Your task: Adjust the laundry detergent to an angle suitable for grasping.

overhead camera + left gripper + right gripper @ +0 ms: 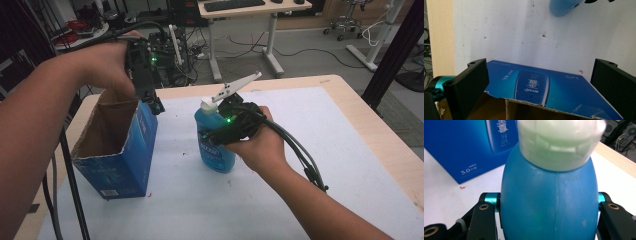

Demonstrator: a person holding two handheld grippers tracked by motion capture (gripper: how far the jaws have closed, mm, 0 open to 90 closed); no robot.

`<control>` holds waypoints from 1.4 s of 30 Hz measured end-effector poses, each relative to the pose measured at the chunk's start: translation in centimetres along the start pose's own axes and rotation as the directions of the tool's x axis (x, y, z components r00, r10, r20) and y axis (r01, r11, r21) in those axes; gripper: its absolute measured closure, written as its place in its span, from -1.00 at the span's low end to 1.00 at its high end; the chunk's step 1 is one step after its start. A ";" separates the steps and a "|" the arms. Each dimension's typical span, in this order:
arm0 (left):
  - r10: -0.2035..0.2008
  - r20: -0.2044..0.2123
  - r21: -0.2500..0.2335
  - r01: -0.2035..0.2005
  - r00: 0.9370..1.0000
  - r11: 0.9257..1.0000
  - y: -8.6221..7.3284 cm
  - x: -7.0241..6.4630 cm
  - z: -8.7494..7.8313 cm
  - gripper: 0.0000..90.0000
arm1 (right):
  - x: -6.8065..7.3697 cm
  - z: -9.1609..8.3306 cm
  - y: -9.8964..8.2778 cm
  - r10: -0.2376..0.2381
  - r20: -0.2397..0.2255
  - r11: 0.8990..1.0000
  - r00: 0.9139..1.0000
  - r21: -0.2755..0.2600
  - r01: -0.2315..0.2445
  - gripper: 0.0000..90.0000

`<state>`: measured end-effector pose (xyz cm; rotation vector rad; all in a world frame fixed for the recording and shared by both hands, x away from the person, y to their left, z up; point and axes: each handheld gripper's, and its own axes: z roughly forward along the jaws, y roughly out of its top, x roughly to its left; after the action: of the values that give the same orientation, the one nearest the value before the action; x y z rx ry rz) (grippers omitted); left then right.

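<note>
Two grippers: right gripper (220, 131) pinching blue bottle (216, 150) upright on table (350, 100); left gripper (150, 97) spread above torn box (120, 150).

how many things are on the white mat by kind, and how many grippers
blue carton box: 1, standing open at the top
blue bottle with a white cap: 1, upright
grippers: 2, the left gripper open over the box's rim, the right gripper shut on the bottle
total: 4
</note>
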<state>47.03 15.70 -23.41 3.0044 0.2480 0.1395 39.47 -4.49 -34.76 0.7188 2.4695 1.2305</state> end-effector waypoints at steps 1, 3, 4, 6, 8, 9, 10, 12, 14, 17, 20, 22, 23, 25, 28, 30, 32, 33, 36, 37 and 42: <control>-0.003 0.002 0.001 0.003 1.000 1.000 0.0 0.0 0.0 -0.96 | 0.0 -0.3 0.1 -0.004 -0.006 1.000 1.000 -0.005 0.004 -0.05; 0.000 0.001 0.001 0.000 1.000 1.000 0.2 0.0 0.0 -0.96 | 0.0 -0.9 0.1 -0.023 -0.012 1.000 1.000 -0.006 0.023 -0.05; -0.003 0.000 -0.002 0.003 1.000 1.000 0.2 -0.1 0.0 -0.96 | 0.0 -1.3 0.1 -0.036 -0.016 0.999 0.999 -0.006 0.036 -0.05; 0.001 0.002 0.001 -0.001 1.000 1.000 0.4 -0.2 0.0 -0.96 | 0.1 -1.9 0.1 -0.052 -0.028 0.999 0.998 -0.002 0.052 -0.05; 0.003 0.000 -0.005 -0.003 1.000 1.000 0.6 -0.3 0.0 -0.96 | 0.2 -2.5 0.1 -0.074 -0.042 0.997 0.996 -0.003 0.074 -0.05; 0.006 0.001 -0.001 -0.006 1.000 1.000 0.7 -0.3 0.0 -0.96 | 0.2 -2.9 0.1 -0.082 -0.052 0.997 0.995 -0.002 0.082 -0.04; 0.008 0.000 -0.001 -0.008 1.000 1.000 0.8 -0.4 0.0 -0.96 | 0.3 -3.2 0.1 -0.086 -0.063 0.996 0.994 -0.003 0.086 -0.04; 0.008 0.000 -0.005 -0.008 1.000 1.000 1.0 -0.5 0.0 -0.96 | 0.5 -3.8 0.0 -0.101 -0.087 0.995 0.991 -0.009 0.101 -0.04; 0.013 0.000 -0.004 -0.013 1.000 1.000 1.1 -0.6 -0.1 -0.96 | 0.6 -4.2 0.0 -0.123 -0.116 0.992 0.986 -0.020 0.121 -0.04; 0.013 -0.001 0.000 -0.013 1.000 1.000 1.2 -0.7 -0.1 -0.96 | 0.9 -4.8 -0.2 -0.146 -0.162 0.989 0.976 -0.034 0.143 -0.04; 0.012 -0.002 0.006 -0.012 1.000 1.000 1.3 -0.8 -0.1 -0.96 | 1.1 -5.0 -0.4 -0.188 -0.223 0.982 0.957 -0.052 0.181 -0.05; 0.014 -0.001 0.008 -0.014 1.000 1.000 1.4 -0.9 -0.1 -0.96 | 1.2 -5.1 -0.5 -0.213 -0.251 0.977 0.944 -0.060 0.204 -0.05; 0.013 -0.001 0.006 -0.013 1.000 1.000 1.4 -0.9 -0.1 -0.96 | 1.3 -5.1 -0.6 -0.227 -0.266 0.974 0.937 -0.063 0.218 -0.05; 0.016 0.000 0.007 -0.016 1.000 1.000 1.5 -1.0 0.0 -0.96 | 1.3 -5.1 -0.7 -0.249 -0.288 0.968 0.925 -0.069 0.239 -0.05; 0.017 0.004 0.010 -0.017 1.000 1.000 1.5 -1.0 0.0 -0.96 | 1.4 -5.2 -1.0 -0.277 -0.322 0.961 0.905 -0.088 0.262 -0.05; 0.016 0.003 0.013 -0.016 1.000 1.000 1.6 -1.0 0.0 -0.96 | 1.5 -5.3 -1.2 -0.283 -0.352 0.959 0.892 -0.109 0.261 -0.05; 0.015 0.004 0.012 -0.015 1.000 1.000 1.6 -1.0 0.1 -0.96 | 1.6 -5.3 -1.6 -0.295 -0.383 0.956 0.875 -0.127 0.266 -0.05; 0.015 0.004 0.014 -0.015 1.000 1.000 1.6 -1.0 0.2 -0.96 | 1.7 -5.2 -1.7 -0.297 -0.390 0.955 0.872 -0.129 0.267 -0.05; 0.014 0.007 0.016 -0.014 1.000 1.000 1.6 -1.0 0.3 -0.96 | 2.0 -5.0 -2.2 -0.311 -0.422 0.950 0.851 -0.138 0.279 -0.05; 0.014 0.007 0.016 -0.014 1.000 1.000 1.6 -1.0 0.3 -0.96 | 2.1 -4.8 -2.4 -0.315 -0.432 0.949 0.845 -0.140 0.282 -0.05; 0.017 0.008 0.015 -0.017 1.000 1.000 1.8 -1.1 0.2 -0.96 | 2.6 -4.2 -3.1 -0.327 -0.480 0.945 0.814 -0.153 0.290 -0.05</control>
<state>46.26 13.74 -23.51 3.0220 0.2242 0.1284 34.40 -7.42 -34.80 -0.0538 2.7672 1.5088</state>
